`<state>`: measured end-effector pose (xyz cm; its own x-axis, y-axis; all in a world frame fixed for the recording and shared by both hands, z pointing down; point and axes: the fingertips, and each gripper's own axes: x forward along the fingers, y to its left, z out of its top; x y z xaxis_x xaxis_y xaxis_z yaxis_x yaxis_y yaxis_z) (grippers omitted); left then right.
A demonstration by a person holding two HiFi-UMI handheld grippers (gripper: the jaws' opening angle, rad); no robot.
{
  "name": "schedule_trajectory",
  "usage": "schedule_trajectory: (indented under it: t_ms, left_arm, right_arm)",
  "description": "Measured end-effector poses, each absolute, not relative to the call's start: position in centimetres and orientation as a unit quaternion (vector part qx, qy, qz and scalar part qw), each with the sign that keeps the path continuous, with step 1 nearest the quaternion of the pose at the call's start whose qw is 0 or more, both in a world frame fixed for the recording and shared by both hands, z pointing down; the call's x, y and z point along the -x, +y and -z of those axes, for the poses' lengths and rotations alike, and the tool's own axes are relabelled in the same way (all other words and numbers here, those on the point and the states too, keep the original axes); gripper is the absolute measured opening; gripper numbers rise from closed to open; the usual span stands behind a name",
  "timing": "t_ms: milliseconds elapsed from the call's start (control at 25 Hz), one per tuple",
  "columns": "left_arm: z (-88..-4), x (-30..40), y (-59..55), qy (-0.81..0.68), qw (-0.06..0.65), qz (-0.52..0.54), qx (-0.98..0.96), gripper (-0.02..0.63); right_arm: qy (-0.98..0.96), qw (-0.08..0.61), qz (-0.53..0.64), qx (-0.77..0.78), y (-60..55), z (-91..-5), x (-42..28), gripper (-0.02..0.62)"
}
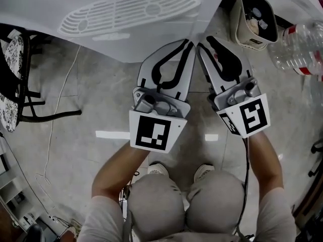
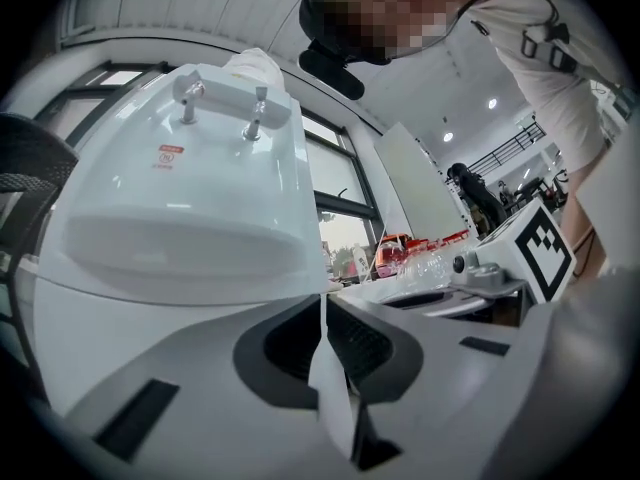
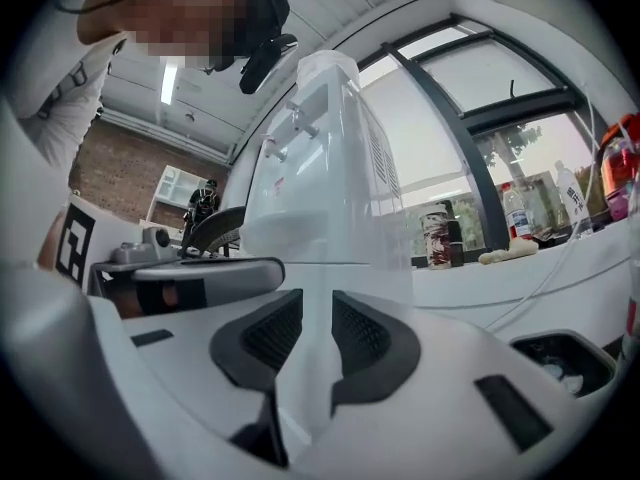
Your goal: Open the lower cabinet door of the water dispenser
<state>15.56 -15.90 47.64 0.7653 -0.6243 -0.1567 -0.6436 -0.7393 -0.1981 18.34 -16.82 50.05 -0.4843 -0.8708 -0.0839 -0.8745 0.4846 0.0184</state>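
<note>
The white water dispenser [image 1: 166, 32] stands at the top of the head view, seen from above with its slotted drip tray [image 1: 128, 9]. Its lower front is hidden under that top. Both grippers point level at it, side by side. My left gripper [image 1: 191, 44] is shut, its pads meeting in front of the dispenser's lower body [image 2: 120, 338], below the taps [image 2: 250, 118]. My right gripper [image 1: 203, 40] stands partly open. The dispenser's white front [image 3: 335, 168] shows through the gap between the right gripper's [image 3: 308, 318] pads. I cannot tell whether either gripper touches the cabinet.
A beige waste bin [image 1: 241, 32] with rubbish stands right of the dispenser, with plastic water bottles [image 1: 303, 47] beyond it. A black chair [image 1: 20, 74] is at the left and a thin cable [image 1: 50, 135] trails over the tiled floor. The person's knees [image 1: 186, 205] are below the grippers.
</note>
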Motion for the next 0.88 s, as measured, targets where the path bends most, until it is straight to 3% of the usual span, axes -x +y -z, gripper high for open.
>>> schedule_trajectory:
  t_ms: [280,600,880]
  left_arm:
    - [-47.5,-16.1,-15.4,0.325,0.124,-0.037,0.937,0.044]
    - [-47.2,-16.3,-14.9,0.315,0.123,-0.032,0.941,0.044]
    - [-47.7,-15.8,-15.3,0.313,0.124,-0.040,0.941,0.046]
  right_arm:
    - [0.851,0.027,-0.010,0.524,-17.7,-51.3,-19.3,0.104]
    - [0.854,0.002,0.011,0.520,-20.1,-53.3,-19.1,0.169]
    - [0.853,0.026,-0.002,0.522,-20.6,-52.8,-19.0,0.173]
